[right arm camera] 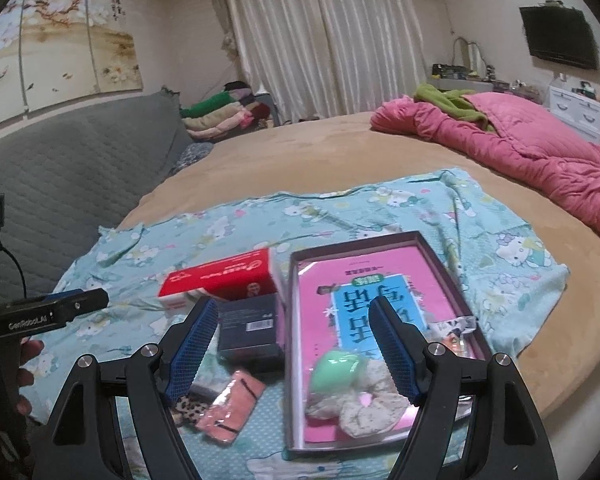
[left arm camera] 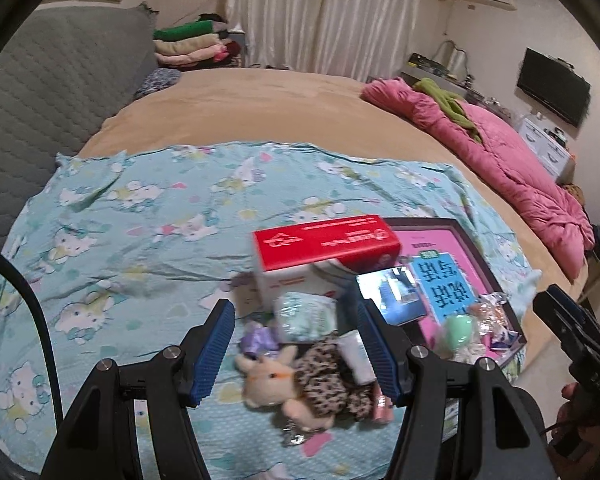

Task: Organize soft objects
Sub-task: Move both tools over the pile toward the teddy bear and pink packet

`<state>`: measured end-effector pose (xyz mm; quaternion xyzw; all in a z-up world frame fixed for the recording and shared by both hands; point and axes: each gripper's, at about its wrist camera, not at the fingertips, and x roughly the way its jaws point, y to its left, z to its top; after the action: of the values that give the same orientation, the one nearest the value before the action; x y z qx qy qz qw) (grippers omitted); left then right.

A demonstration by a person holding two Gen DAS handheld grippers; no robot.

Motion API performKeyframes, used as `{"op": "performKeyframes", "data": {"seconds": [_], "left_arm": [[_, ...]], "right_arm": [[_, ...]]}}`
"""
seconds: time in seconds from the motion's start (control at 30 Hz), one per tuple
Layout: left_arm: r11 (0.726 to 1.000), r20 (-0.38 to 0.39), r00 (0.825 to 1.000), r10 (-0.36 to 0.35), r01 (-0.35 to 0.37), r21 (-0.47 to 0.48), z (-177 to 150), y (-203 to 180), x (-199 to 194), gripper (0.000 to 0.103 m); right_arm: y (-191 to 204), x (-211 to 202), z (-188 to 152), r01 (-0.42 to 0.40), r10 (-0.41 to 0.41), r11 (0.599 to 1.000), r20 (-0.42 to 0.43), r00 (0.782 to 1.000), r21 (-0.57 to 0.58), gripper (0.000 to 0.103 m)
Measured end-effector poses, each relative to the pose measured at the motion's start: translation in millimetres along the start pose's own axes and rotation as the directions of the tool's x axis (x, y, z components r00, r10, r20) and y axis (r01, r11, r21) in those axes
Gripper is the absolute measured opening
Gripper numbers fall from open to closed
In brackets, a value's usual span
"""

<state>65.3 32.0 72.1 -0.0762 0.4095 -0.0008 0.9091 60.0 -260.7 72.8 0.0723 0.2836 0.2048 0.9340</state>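
In the left wrist view my left gripper (left arm camera: 296, 316) is open and empty above a pile of soft things: a beige plush toy (left arm camera: 272, 384), a leopard-print scrunchie (left arm camera: 328, 380), a purple fabric piece (left arm camera: 260, 338) and a pale wrapped pack (left arm camera: 306, 314). In the right wrist view my right gripper (right arm camera: 292, 312) is open and empty over the dark-rimmed box (right arm camera: 420, 240) with a pink book (right arm camera: 380, 280) inside. A green soft ball (right arm camera: 336, 368) and a floral scrunchie (right arm camera: 364, 408) lie in that box. A pink packet (right arm camera: 232, 404) lies left of it.
A red and white box (left arm camera: 324, 240) and a dark box (right arm camera: 252, 328) stand on the Hello Kitty sheet (left arm camera: 140, 220). A white tube (left arm camera: 358, 356) lies by the scrunchie. A pink quilt (right arm camera: 520, 148) lies at the bed's right, a grey headboard (left arm camera: 40, 100) at the left.
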Motion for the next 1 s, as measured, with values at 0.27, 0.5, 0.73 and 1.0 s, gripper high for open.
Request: {"op": "performKeyframes", "data": {"seconds": [0.27, 0.5, 0.73, 1.0], "left_arm": [[0.998, -0.03, 0.998, 0.048, -0.049, -0.037, -13, 32, 5, 0.063], [0.996, -0.069, 0.996, 0.062, -0.067, -0.066, -24, 51, 17, 0.063], [0.995, -0.119, 0.991, 0.053, -0.063, -0.081, -39, 62, 36, 0.063], [0.994, -0.186, 0.982, 0.011, -0.031, -0.103, -59, 66, 64, 0.063]], "right_arm": [[26, 7, -7, -0.036, 0.034, 0.998, -0.034, 0.999, -0.047, 0.079], [38, 17, -17, -0.046, 0.04, 0.996, -0.077, 0.996, -0.073, 0.079], [46, 33, -33, -0.044, 0.03, 0.994, -0.136, 0.99, -0.098, 0.079], [56, 57, -60, -0.056, 0.023, 0.99, -0.238, 0.971, -0.131, 0.079]]}}
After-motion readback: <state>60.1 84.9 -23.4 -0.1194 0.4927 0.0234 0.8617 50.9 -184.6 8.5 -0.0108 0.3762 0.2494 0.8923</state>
